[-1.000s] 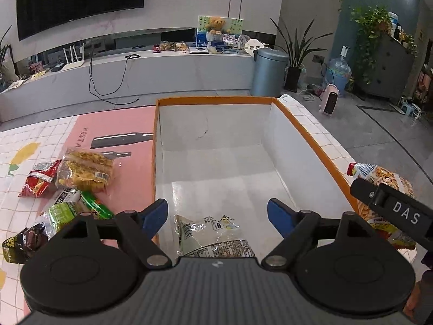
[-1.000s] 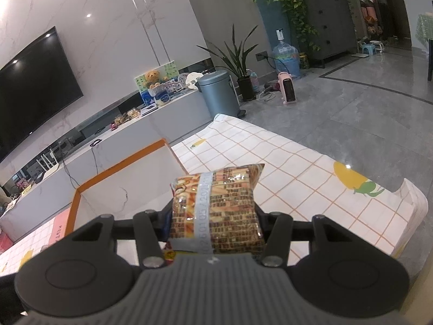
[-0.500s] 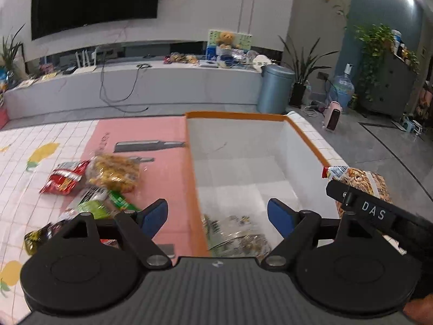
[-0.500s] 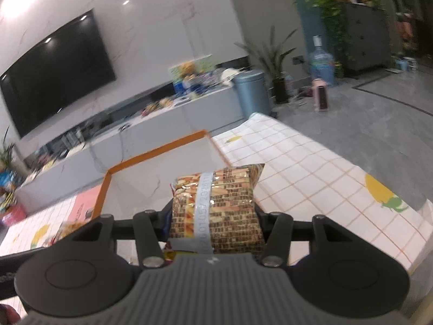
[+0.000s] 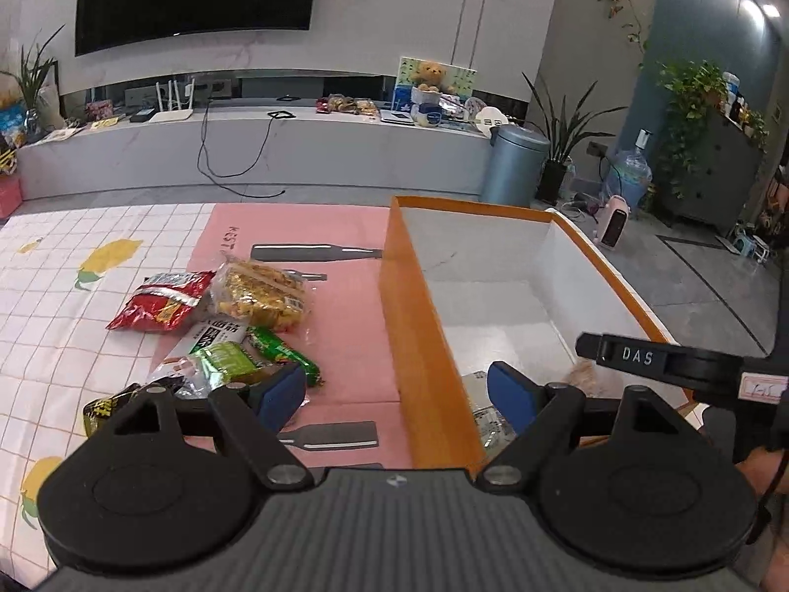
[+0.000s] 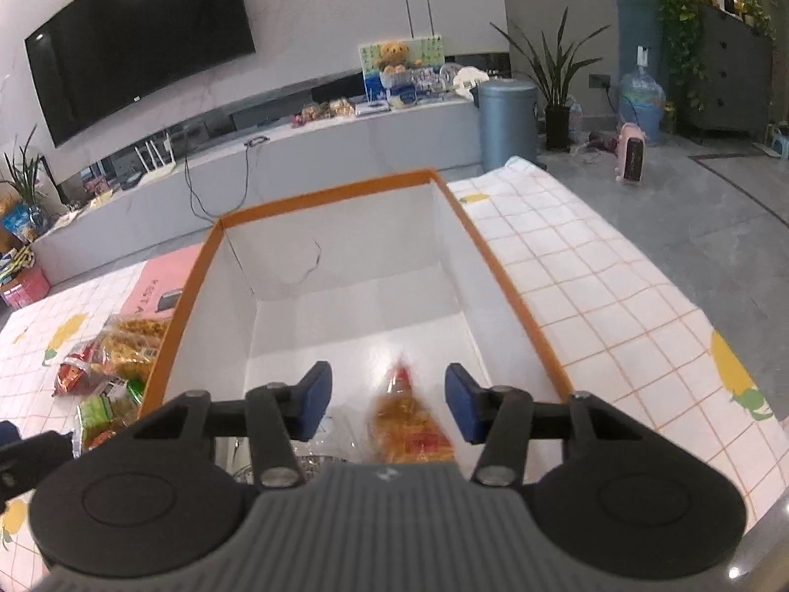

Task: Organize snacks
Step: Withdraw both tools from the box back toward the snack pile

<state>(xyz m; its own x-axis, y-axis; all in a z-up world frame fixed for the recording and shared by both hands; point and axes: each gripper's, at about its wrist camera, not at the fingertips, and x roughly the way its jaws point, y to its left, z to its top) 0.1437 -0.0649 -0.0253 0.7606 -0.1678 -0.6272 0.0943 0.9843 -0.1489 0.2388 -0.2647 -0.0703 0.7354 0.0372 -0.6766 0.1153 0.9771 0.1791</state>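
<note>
right tongs (image 6: 383,397) over orange-rimmed box (image 6: 513,286), jaws apart, just been closing with nothing pinched; orange snack pack (image 6: 409,424) sits loose below on box floor, blurry. left tongs (image 5: 397,389) wide apart, empty, hanging at box's left wall, probably lining up for snack pile (image 5: 217,325) on pink mat (image 5: 345,306) on surface

White letters "DAS" stand on the black bar of the right gripper (image 5: 636,356); print on the snack packets (image 5: 217,340) is unreadable.

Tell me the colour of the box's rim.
Orange on the rim of the box, white inside; clearest in the right wrist view.
</note>
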